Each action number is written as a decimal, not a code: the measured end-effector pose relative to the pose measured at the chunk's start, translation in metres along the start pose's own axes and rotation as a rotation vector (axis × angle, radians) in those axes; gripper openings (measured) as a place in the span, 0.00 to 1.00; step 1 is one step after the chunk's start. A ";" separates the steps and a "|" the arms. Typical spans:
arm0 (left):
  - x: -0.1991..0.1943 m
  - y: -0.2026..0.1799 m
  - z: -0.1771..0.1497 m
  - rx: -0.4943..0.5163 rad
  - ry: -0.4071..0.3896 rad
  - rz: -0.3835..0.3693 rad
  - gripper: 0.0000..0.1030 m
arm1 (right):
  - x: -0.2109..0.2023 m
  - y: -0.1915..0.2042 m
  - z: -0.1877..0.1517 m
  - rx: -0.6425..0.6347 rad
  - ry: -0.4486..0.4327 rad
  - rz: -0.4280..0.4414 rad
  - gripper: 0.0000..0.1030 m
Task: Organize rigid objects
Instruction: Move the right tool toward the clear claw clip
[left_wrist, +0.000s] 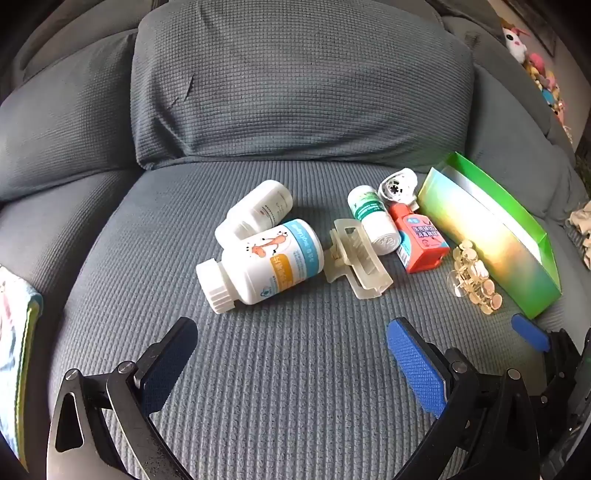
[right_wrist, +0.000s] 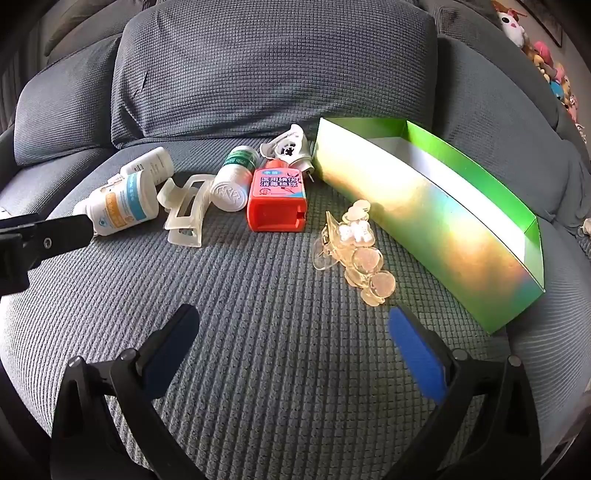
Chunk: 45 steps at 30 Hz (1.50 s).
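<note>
Sofa seat cushion (left_wrist: 280, 369), items lying ahead of both tools, left to right: plain white bottle (left_wrist: 258, 210); large white bottle (left_wrist: 262, 262) with blue-and-orange label, on its side, touching the first; clear hair claw (left_wrist: 354, 258); small green-labelled bottle (left_wrist: 373, 218); white round gadget (left_wrist: 397, 186) behind it; red box (left_wrist: 421, 240); gold bead clip (right_wrist: 354, 251), nearest the right gripper (right_wrist: 295, 350); open green box (right_wrist: 436, 210), far right. Left gripper (left_wrist: 291, 362) and right gripper: jaws spread wide, nothing between them.

Left gripper (left_wrist: 291, 354) and right gripper (right_wrist: 293, 341) both wide apart, empty, angled downward
</note>
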<state>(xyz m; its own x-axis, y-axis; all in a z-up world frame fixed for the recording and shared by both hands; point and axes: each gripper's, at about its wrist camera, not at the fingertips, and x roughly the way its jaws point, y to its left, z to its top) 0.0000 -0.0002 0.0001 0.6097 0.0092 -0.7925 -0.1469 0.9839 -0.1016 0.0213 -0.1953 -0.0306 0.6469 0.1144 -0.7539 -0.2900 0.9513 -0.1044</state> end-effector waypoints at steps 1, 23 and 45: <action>0.000 0.000 0.000 0.000 -0.002 0.002 1.00 | 0.000 0.000 0.000 0.002 0.001 0.002 1.00; 0.000 -0.001 0.003 -0.003 -0.004 -0.025 1.00 | -0.001 0.004 0.001 -0.001 -0.004 0.003 1.00; 0.014 -0.001 0.003 0.009 0.010 -0.035 1.00 | 0.010 0.011 0.010 -0.018 -0.014 0.002 1.00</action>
<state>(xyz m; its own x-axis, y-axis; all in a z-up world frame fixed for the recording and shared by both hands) 0.0112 -0.0010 -0.0085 0.6069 -0.0270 -0.7943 -0.1185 0.9852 -0.1241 0.0312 -0.1810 -0.0330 0.6558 0.1208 -0.7452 -0.3039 0.9458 -0.1142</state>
